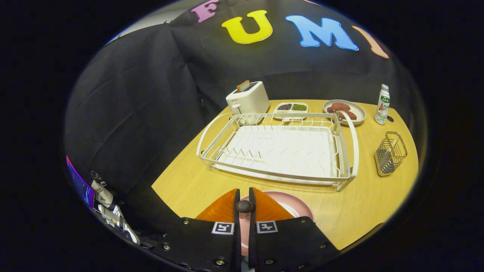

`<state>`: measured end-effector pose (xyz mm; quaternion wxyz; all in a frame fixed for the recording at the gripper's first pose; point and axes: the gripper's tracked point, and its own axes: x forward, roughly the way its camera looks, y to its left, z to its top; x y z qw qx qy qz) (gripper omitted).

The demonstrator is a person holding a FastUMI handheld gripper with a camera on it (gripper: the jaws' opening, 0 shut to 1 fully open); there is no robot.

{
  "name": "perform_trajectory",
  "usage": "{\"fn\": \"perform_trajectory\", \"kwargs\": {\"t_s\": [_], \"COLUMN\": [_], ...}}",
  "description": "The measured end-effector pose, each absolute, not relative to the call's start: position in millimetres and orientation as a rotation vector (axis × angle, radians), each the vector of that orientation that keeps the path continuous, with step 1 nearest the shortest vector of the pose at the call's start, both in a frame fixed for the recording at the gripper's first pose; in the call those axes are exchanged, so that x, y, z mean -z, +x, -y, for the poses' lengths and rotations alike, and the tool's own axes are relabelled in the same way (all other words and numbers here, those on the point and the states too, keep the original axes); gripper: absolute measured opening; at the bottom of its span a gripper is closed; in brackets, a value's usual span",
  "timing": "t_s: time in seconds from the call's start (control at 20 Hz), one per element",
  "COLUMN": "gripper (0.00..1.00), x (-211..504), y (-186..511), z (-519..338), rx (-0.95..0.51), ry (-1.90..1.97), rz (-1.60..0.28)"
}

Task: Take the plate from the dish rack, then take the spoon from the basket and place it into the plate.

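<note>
Gripper view looked down along the tongs [244, 207], whose two fingers stood nearly together, pressing from both sides on a small dark rounded knob that I took for the end of the spoon [244, 206]; the rest of it was hidden by the fingers. Directly beneath sat the pink plate [298, 207], flat on the wooden worktop [363, 204] just in front of the white dish rack [280, 151], which held no dishes. So the plate was already out, and the job in hand looked to be setting the spoon into it. To do that well, I would have lowered the tongs until the spoon hung low over the middle of the plate, kept it level, and parted the fingers only then, so that it would not clatter or slide over the rim. Off to the right, well apart from the plate, stood the wire basket [390, 153]. Beyond the rack were a toaster [247, 100] with a slice in it, a small divided tray [291, 108], a plate of sausages [345, 111] and a bottle [382, 105]. None of these stood in the way; only the rack's near edge lay close to the plate.
</note>
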<state>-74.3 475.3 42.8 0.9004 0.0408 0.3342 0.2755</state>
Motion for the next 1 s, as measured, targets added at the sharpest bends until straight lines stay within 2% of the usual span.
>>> {"fn": "perform_trajectory", "kwargs": {"t_s": [0.4,0.55,1.0], "gripper": [0.08,0.18,0.18], "x": [-29.5,-36.5,-71.0], "y": [-80.2,-77.5,-65.7], "z": [-485.4,-482.3,-443.2], "rx": [-0.58,-0.581,-0.528], "ry": [0.064,0.078,0.103], "rz": [-0.695,-0.679,-0.583]}}
